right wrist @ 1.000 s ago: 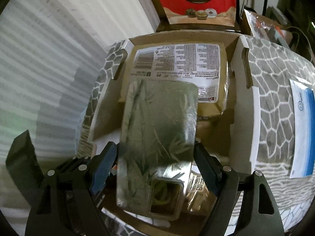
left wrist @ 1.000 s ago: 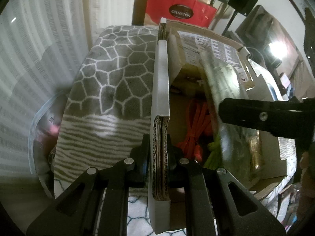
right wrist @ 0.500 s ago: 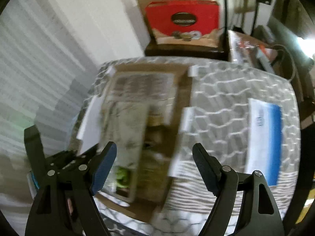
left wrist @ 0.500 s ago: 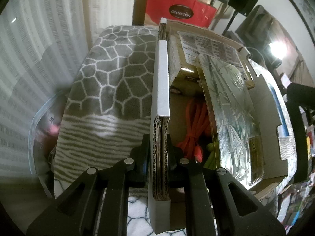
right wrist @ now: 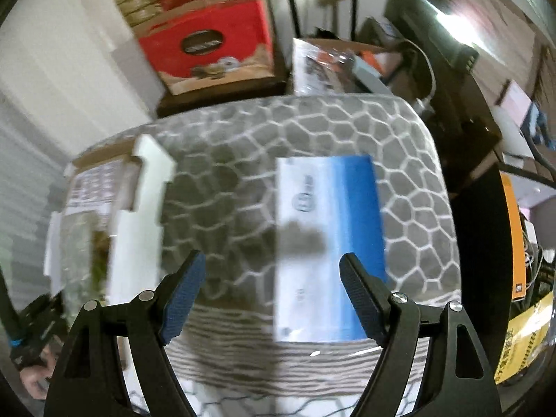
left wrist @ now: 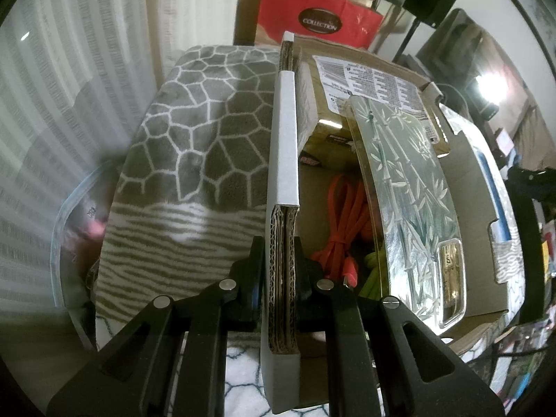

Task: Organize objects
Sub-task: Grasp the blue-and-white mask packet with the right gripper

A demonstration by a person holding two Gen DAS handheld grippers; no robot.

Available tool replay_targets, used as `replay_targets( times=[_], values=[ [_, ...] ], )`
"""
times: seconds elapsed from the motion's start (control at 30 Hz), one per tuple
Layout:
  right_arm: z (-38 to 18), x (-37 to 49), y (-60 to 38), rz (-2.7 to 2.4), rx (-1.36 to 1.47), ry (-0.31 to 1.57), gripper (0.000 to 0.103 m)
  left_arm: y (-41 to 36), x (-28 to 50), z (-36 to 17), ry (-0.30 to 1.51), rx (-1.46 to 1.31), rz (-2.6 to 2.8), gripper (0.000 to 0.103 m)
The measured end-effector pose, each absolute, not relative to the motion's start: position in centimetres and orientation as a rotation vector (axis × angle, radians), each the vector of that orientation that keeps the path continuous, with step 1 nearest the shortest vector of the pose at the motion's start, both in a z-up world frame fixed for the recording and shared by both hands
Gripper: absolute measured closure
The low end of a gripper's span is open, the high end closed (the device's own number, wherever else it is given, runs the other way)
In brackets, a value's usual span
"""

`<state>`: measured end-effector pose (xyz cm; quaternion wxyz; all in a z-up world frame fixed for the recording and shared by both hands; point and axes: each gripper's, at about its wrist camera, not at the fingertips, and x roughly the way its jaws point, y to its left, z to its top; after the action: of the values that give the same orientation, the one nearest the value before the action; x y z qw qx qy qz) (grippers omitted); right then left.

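A cardboard box (left wrist: 465,187) lies open on a grey patterned blanket (left wrist: 194,146). My left gripper (left wrist: 282,267) is shut on the box's left wall (left wrist: 286,146). Inside the box lie a silver bamboo-print packet (left wrist: 410,201), a brown labelled package (left wrist: 368,80) and orange cables (left wrist: 344,208). My right gripper (right wrist: 271,292) is open and empty above the blanket (right wrist: 243,173), over a white and blue packet (right wrist: 326,243). The box (right wrist: 139,187) shows at the left of the right wrist view.
A red "Collection" gift bag (left wrist: 319,17) stands behind the blanket, and it also shows in the right wrist view (right wrist: 208,41). A clear plastic bag (left wrist: 76,229) lies left of the blanket. Cluttered furniture and cables (right wrist: 417,62) sit to the right.
My right gripper let go of the silver bamboo-print packet, which now lies in the box. The gripper moved right, over the white and blue packet. My left gripper kept its hold.
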<state>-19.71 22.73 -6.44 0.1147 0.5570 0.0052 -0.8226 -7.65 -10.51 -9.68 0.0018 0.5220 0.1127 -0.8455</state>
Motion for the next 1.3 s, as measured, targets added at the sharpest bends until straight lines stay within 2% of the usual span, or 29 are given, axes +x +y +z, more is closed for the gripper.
replay_targets(
  times=[0.4, 0.53, 0.63, 0.77, 0.87, 0.93, 1.0, 1.03, 1.07, 1.13, 1.3],
  values=[
    [-11.7, -21.9, 25.2, -2.431, 1.719, 0.045, 0.021, -10.5, -7.6, -9.7, 0.356, 1.637, -2.653, 0.091],
    [-12.0, -22.0, 24.8, -2.424, 1.7, 0.099, 0.016, -10.5, -7.6, -9.7, 0.36, 1.637, -2.652, 0.091],
    [-12.4, -21.9, 24.2, -2.438, 1.705, 0.212, 0.014, -10.6, -7.6, -9.8, 0.359, 1.636, -2.652, 0.092],
    [-12.8, -22.0, 24.5, -2.453, 1.707, 0.192, 0.007, -10.6, -7.6, -9.8, 0.36, 1.638, -2.651, 0.091],
    [-12.9, -21.9, 24.2, -2.464, 1.683, 0.216, 0.009, -10.6, -7.6, -9.8, 0.356, 1.636, -2.651, 0.092],
    [-12.8, -21.8, 24.2, -2.459, 1.673, 0.208, 0.017, -10.7, -7.6, -9.8, 0.361, 1.636, -2.65, 0.092],
    [-12.3, -21.5, 23.9, -2.448, 1.644, 0.211, 0.038, -10.7, -7.6, -9.8, 0.358, 1.635, -2.648, 0.092],
    [-12.0, -21.4, 23.6, -2.442, 1.631, 0.212, 0.059, -10.7, -7.7, -9.9, 0.358, 1.635, -2.648, 0.092],
    [-11.8, -21.4, 23.4, -2.444, 1.63, 0.227, 0.073, -10.7, -7.7, -9.9, 0.356, 1.635, -2.647, 0.092],
    [-11.6, -21.3, 23.1, -2.434, 1.635, 0.221, 0.086, -10.8, -7.8, -9.9, 0.359, 1.636, -2.648, 0.092],
    [-10.9, -21.1, 23.4, -2.418, 1.625, 0.134, 0.094, -10.8, -7.8, -9.9, 0.361, 1.638, -2.648, 0.092]
  ],
)
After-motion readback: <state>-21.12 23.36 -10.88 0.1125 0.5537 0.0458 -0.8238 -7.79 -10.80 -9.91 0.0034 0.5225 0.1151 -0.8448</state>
